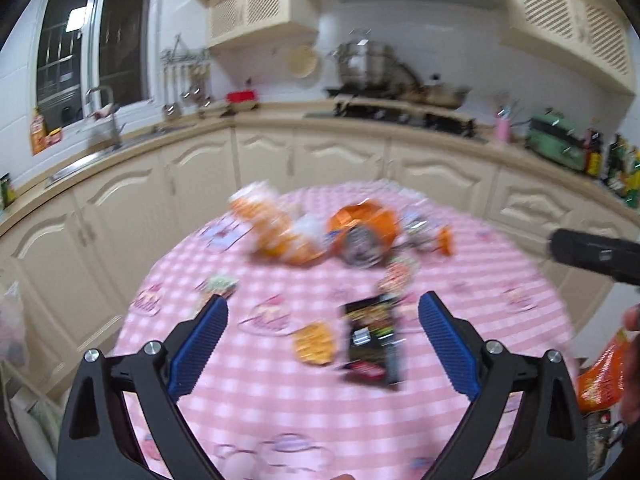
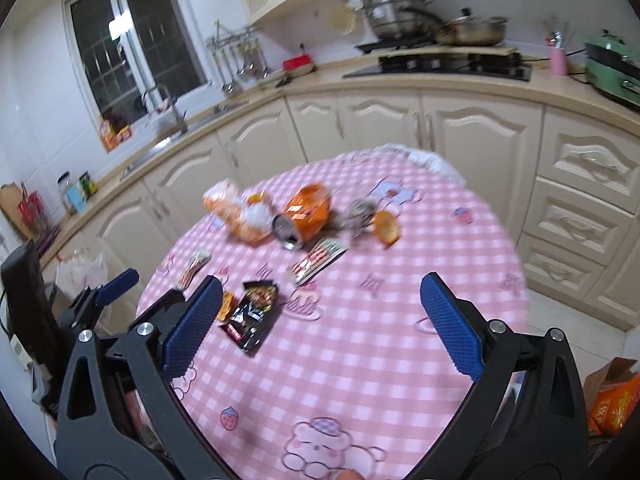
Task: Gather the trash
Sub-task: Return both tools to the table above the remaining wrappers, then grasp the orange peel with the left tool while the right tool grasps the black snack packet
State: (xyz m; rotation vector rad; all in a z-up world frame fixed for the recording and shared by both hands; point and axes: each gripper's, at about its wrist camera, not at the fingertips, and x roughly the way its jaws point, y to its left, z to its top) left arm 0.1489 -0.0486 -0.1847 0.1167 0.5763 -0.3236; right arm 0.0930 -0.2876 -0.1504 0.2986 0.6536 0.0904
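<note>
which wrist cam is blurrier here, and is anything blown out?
Left wrist view: heavy motion smear on the table, the black wrapper and the cabinets; only the left gripper stays sharp. Right wrist view: cleaner, cartoon prints readable, just the far orange can soft. Both bend the counter strongly; the only glare is a lamp reflected in the window.

Home kitchen: cream cabinets, sink with tap under window, hob with pots, round desk in pink check cloth.
</note>
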